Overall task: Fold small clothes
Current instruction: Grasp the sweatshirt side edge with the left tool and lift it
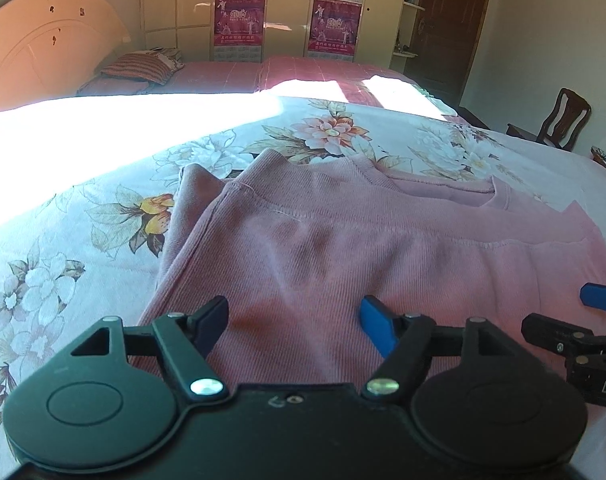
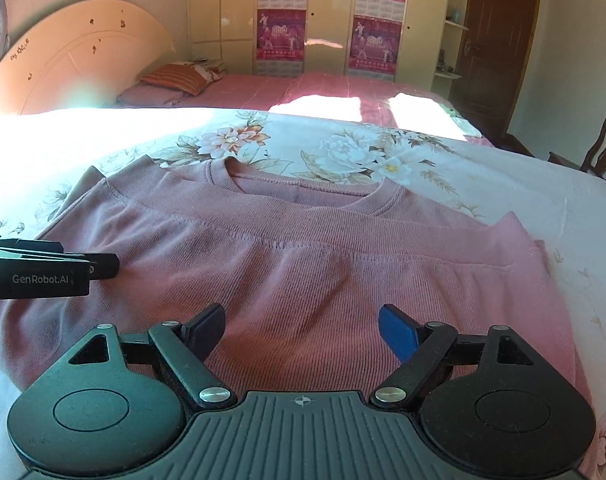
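We see the left gripper (image 1: 295, 322) and right gripper (image 2: 301, 330), fingers released, above a pink ribbed-knit sweater (image 2: 303, 272) on the floral-print bed (image 2: 503, 184), neckline pointing away; only the right view shows its whole collar.

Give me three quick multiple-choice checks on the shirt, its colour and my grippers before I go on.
1. Where does the shirt lie? A on the floral bedspread B on the chair C on the floor
2. What colour is it? A blue B pink C white
3. How do the jaws of both grippers stand? A shut on cloth B open C one shut

Answers: 1 A, flowers show around its edges. 2 B, pink ribbed knit. 3 B, the left gripper and right gripper show fingers apart, nothing between them.
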`<state>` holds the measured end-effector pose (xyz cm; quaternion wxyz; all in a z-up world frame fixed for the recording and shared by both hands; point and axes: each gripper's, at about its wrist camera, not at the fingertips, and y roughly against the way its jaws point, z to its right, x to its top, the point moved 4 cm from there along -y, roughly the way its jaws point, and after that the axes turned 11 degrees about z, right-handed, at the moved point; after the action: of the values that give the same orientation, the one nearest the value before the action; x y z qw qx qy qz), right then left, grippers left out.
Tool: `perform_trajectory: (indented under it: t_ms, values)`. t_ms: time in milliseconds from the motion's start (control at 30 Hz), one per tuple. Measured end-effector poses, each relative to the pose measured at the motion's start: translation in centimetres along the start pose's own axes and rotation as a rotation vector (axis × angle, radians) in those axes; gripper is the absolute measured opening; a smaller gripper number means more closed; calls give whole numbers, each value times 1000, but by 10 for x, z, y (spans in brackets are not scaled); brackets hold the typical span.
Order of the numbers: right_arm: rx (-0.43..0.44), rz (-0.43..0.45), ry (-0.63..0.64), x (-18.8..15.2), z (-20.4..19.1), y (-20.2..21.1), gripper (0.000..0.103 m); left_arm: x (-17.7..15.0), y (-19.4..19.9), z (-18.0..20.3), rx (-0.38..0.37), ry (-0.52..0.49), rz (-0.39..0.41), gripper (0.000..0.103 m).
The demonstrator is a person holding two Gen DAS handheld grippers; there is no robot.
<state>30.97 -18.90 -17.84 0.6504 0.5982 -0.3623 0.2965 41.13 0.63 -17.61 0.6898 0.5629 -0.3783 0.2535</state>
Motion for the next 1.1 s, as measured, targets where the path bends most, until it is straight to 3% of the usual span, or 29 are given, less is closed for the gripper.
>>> perform_trajectory:
  t_ms: [267,400,467,533,767,900,933,1000,1100]
  values:
    - [-11,-71,23,-23,-14,4,83,-27,51,-32,-23,90,-70,72]
    - [1,-39,-18,-22,-15,18,83,-53,85,-56,-32,237,-109,65]
    - [4,-37,-24,-23,-16,23,83,-67,92,-64,-67,359,-156,58]
    - [8,-37,-30,-24,-18,25,83,-79,93,-70,-102,490,-185,57]
    - [2,-19,-41,-26,-21,27,83,-78,57,-86,-193,755,-92,57]
    - [-13,-9,-53,-23,-18,22,83,-67,30,-88,-213,821,-15,57]
    - [-21,-2,-51,-20,-16,19,83,-65,26,-87,-208,821,-1,54]
    - [-42,12,-52,-14,-13,15,83,-66,19,-86,-183,821,0,20]
    - [-62,27,-59,-6,-10,9,83,-73,14,-91,-174,875,0,15]
